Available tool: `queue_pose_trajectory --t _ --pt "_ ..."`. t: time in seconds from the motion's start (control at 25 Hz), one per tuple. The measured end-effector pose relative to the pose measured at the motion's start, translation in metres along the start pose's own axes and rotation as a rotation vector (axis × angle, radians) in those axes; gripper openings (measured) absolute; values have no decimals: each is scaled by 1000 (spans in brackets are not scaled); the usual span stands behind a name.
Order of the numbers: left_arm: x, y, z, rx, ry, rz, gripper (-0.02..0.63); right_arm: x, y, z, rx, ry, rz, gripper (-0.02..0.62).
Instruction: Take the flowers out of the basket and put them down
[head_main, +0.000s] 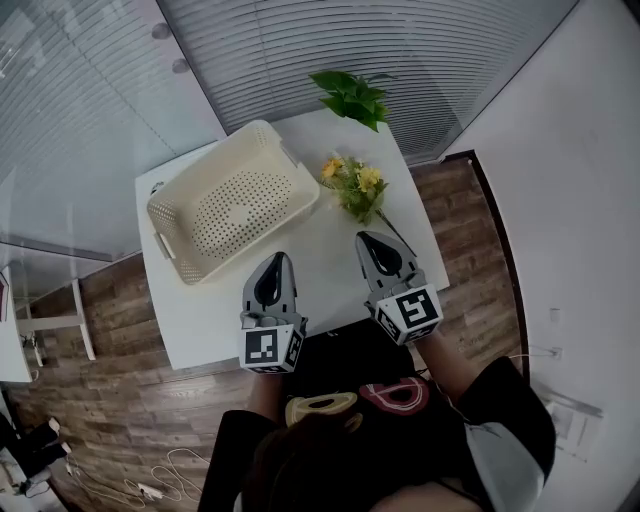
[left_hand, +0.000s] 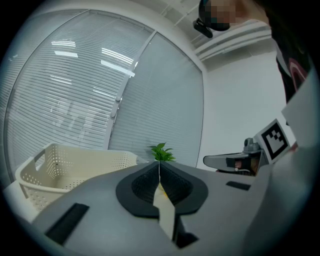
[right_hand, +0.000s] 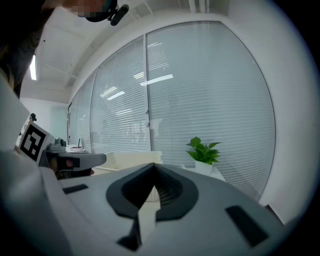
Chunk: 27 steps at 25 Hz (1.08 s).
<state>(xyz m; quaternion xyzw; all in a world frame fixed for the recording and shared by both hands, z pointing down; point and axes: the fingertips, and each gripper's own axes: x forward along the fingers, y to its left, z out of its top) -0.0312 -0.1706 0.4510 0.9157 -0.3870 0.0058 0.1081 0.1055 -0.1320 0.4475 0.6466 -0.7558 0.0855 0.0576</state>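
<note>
The cream perforated basket stands on the left half of the white table, and its inside looks bare. A bunch of yellow flowers with green leaves lies on the table just right of the basket, its stem running toward the near right. My right gripper hovers just short of the stem end, shut with nothing in it. My left gripper hangs over the table's front, near the basket's corner, also shut and empty. The basket shows in the left gripper view, ahead to the left.
A green potted plant stands at the table's far edge by the window blinds; it also shows as the plant in the right gripper view. Wooden floor surrounds the table, with a white wall on the right.
</note>
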Motion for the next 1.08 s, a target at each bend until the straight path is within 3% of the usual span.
queue_pose_trajectory --t 1.08 --pt "-4 -11 -23 7 46 -31 18 1 4 -21 -114 62 12 9"
